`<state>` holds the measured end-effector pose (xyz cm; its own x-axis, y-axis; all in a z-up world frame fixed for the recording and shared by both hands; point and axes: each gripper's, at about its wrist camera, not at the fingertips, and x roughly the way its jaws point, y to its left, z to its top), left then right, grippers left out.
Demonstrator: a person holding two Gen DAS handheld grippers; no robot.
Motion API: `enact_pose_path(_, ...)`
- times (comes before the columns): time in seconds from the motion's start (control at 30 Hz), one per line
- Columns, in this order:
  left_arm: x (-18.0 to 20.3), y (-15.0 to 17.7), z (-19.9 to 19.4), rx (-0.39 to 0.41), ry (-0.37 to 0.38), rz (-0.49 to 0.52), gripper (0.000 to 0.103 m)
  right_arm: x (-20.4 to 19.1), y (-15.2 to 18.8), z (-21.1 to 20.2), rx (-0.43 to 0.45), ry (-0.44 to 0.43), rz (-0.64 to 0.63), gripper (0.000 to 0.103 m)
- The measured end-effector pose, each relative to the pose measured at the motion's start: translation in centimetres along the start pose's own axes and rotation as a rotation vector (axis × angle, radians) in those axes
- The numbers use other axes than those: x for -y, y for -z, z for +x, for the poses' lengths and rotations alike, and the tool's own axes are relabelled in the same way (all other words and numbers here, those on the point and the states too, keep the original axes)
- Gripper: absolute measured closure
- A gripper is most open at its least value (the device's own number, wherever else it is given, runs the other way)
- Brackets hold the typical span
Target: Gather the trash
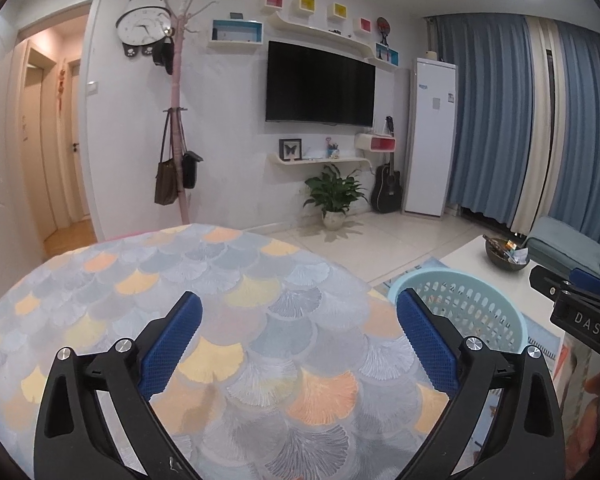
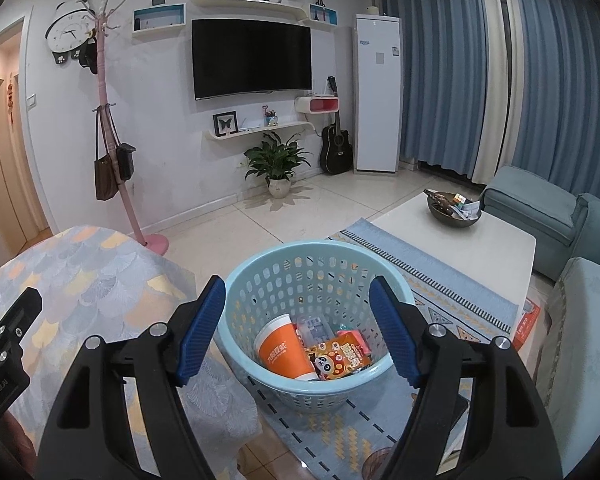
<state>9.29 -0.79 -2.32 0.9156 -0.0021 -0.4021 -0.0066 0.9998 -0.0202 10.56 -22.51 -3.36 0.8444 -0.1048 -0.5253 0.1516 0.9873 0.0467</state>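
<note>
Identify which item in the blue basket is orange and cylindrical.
The cup lying tilted at the left inside the basket. The snack packet beside it is flat, and the pink pack is not orange.

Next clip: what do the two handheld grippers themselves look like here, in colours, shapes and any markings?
Both match: the left gripper and right gripper have black angular frames with triangular cut-outs, silver round bolts at the joints, and long blue textured pads. The right one's body, seen from the left camera, bears white "DAS" lettering. No cables or sleeves show.
</note>
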Motion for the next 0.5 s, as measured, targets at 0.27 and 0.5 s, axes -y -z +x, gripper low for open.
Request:
enact_pose_path(0.27, 0.04, 0.1, -0.04, -0.006, 0.002, 0.005, 0.008, 0.27, 0.02, 0.12, -0.012, 0.0, 0.003, 0.032)
enact_pose_path(0.5, 0.0, 0.15, 0.17, -0.018, 0.008, 0.0, 0.008, 0.18, 0.09, 0.1, -0.017, -0.002, -0.003, 0.032)
